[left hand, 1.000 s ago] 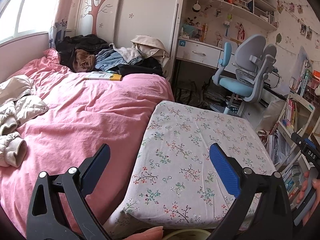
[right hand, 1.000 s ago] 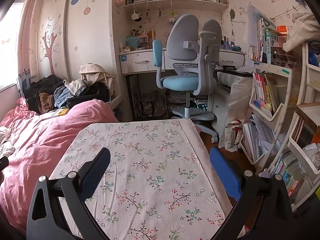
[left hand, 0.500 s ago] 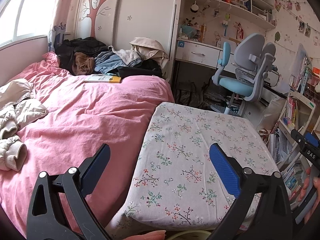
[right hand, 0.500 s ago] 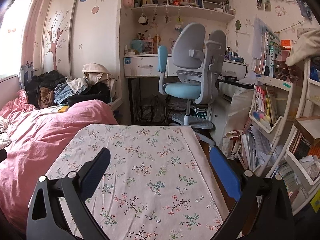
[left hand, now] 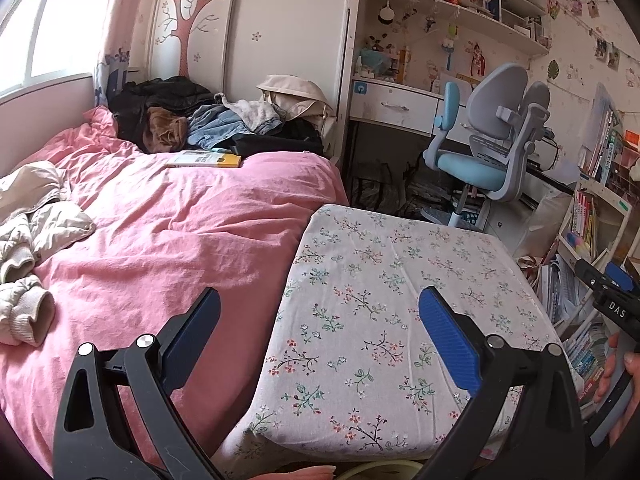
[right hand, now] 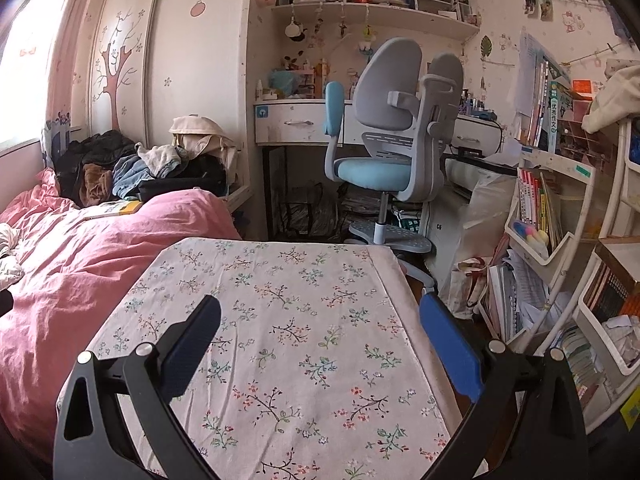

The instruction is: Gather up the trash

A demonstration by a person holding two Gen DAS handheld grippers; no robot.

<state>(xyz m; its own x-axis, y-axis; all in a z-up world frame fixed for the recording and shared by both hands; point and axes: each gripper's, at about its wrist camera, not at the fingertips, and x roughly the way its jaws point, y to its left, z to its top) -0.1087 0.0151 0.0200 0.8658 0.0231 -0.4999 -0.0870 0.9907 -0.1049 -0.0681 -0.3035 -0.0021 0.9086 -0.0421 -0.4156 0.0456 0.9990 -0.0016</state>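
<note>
Two hand-held grippers hover empty over a child's bedroom, and no trash can be made out in either view. Largest in the room is the bed (left hand: 168, 232) under its pink cover, lying directly left of the floral-cloth counter (left hand: 384, 304) and touching its edge. Beyond the counter's far end stands the blue-and-grey desk chair (right hand: 392, 140), and to the counter's right the bookshelf (right hand: 560, 216) leans with books and loose papers. At the bed's far end, well away from the counter, clothes are heaped (left hand: 192, 120), with a yellow-edged book (left hand: 204, 159) just in front of them.

The left hand-held gripper (left hand: 320, 340) hangs above the near left corner of the counter with its jaws spread wide and nothing between them. The right hand-held gripper (right hand: 320, 340) sits over the counter's near right side, equally wide apart and empty; in the left view its body and the hand (left hand: 618, 376) holding it show at the counter's right.

With no trash item identified, its heading and long axis cannot be told. Household scraps would likely be light, soft and crushable, so a pinch across the middle, or across the narrow width of anything long, looks safest. The papers low in the bookshelf beside the counter may be the nearest candidates, though that is only a guess.
</note>
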